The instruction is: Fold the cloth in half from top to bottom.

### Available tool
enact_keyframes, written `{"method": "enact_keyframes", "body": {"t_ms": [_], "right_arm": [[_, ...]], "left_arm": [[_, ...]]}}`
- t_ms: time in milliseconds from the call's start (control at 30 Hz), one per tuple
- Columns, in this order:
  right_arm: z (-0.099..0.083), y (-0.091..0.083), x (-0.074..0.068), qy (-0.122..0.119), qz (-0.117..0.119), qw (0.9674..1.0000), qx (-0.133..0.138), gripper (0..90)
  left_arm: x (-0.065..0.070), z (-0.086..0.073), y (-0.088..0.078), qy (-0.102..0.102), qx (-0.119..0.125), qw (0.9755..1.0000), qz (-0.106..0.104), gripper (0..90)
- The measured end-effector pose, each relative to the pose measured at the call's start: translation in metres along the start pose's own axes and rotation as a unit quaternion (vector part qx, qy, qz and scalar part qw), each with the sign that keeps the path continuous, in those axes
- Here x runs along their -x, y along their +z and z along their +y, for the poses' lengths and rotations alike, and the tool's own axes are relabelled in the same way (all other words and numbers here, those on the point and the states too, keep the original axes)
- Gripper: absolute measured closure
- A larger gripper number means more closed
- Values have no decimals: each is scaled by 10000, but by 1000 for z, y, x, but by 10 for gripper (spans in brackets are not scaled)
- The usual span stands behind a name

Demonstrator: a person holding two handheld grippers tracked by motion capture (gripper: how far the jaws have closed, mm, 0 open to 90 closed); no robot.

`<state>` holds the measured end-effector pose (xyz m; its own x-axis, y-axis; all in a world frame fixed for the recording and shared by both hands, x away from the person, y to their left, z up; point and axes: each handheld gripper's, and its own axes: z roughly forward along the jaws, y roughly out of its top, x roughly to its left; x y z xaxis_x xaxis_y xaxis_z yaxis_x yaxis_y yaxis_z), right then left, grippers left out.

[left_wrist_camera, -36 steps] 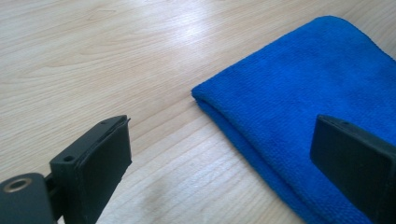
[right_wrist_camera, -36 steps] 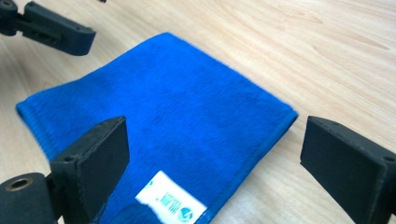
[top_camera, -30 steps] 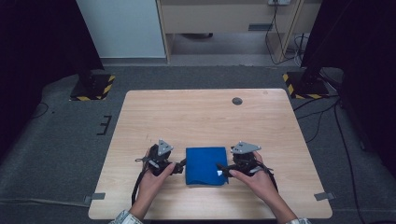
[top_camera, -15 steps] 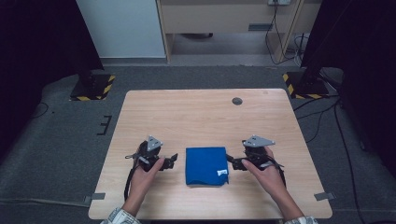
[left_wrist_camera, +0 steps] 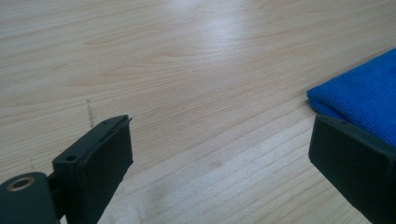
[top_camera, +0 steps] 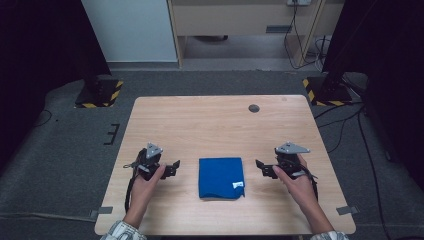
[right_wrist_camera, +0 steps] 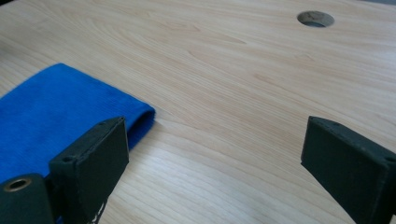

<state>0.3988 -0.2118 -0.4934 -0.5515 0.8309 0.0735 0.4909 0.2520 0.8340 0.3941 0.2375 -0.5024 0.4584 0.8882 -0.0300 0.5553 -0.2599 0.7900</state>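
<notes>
Folded blue cloth (top_camera: pixel 220 177) lies flat on the worktop (top_camera: pixel 215 125), near the front edge, about centred left to right. Roughly rectangular, a bit longer front-to-back than wide, so long axis runs away from the person toward the far edge. Edges sit square to the worktop edges. Small white tag (top_camera: pixel 238 185) at the near right corner of the cloth.

Left gripper (top_camera: pixel 171 168) sits left of the cloth, near but apart, jaws pointing right toward it. Jaws wide open, nothing between them. In the left gripper view, bare wood lies between the jaws and the cloth (left_wrist_camera: pixel 362 100) edge shows at the right, partly behind the right jaw.

Right gripper (top_camera: pixel 262 167) sits right of the cloth, near but apart, jaws pointing left toward it. Jaws wide open, empty. In the right gripper view the cloth (right_wrist_camera: pixel 56 116) shows at the left with a rounded folded edge, partly behind the left jaw; bare wood between the jaws.

Round hole (top_camera: pixel 254 108) in the worktop at the far side, well apart from the cloth; also seen in the right gripper view (right_wrist_camera: pixel 315 18).

Each hand holds its gripper from behind, forearms coming in from the front edge.
</notes>
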Motion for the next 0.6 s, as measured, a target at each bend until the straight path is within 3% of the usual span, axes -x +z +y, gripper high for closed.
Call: {"method": "enact_keyframes", "body": {"t_ms": [200,333,600], "right_arm": [[-7,5,18,198,-175,9994,-213,76],[-10,9,33,403,-284,9984,-289,83],[-17,20,56,829,-542,9938,-495,89]], "left_arm": [[-10,-2,6,-27,-136,9999,58,56],[-19,-1,14,166,-341,9992,113,57],[-30,-8,26,-7,-578,9983,87,57]]}}
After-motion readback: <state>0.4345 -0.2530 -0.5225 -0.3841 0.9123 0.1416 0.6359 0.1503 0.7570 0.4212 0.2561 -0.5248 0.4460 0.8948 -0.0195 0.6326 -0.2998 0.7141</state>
